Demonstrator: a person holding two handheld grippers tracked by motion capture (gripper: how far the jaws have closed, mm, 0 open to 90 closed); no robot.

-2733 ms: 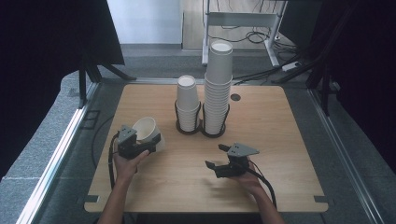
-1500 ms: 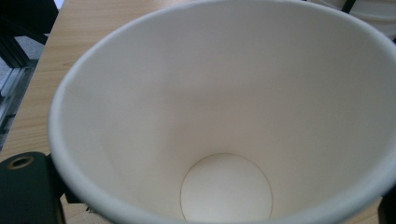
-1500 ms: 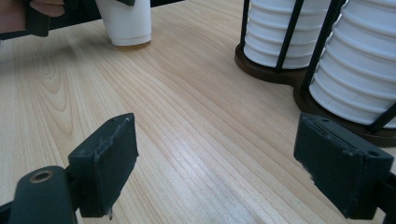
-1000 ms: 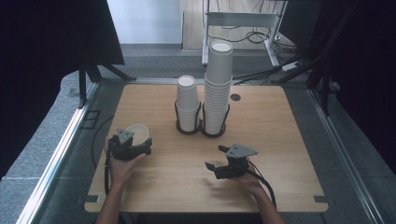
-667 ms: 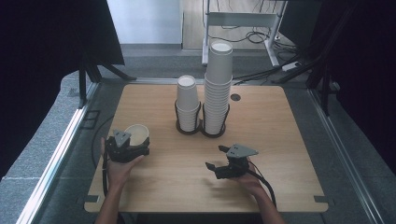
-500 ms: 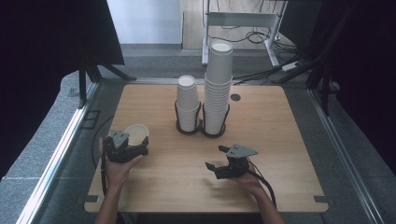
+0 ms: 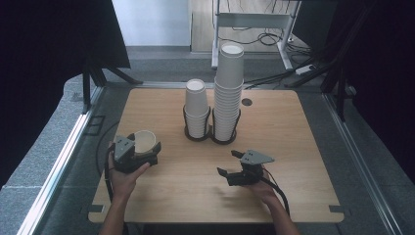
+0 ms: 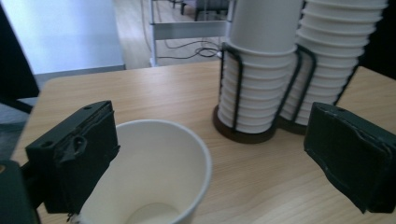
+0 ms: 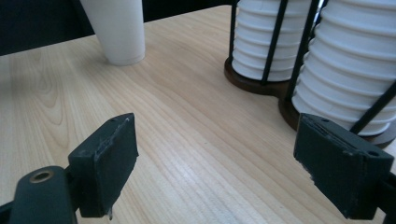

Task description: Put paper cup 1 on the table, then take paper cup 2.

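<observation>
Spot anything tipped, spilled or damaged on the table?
Nothing stands out. The single paper cup stands upright and empty on the table between the jaws of the left gripper. Both cup stacks sit straight in their wire holders. The right gripper is empty.

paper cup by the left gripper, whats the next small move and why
Probably draw the left gripper straight back off the paper cup. The cup stands upright on the table, between jaws that have just been closing a little yet stand wide, one close by its rim, the other well clear. A sideways move could tip it.
</observation>
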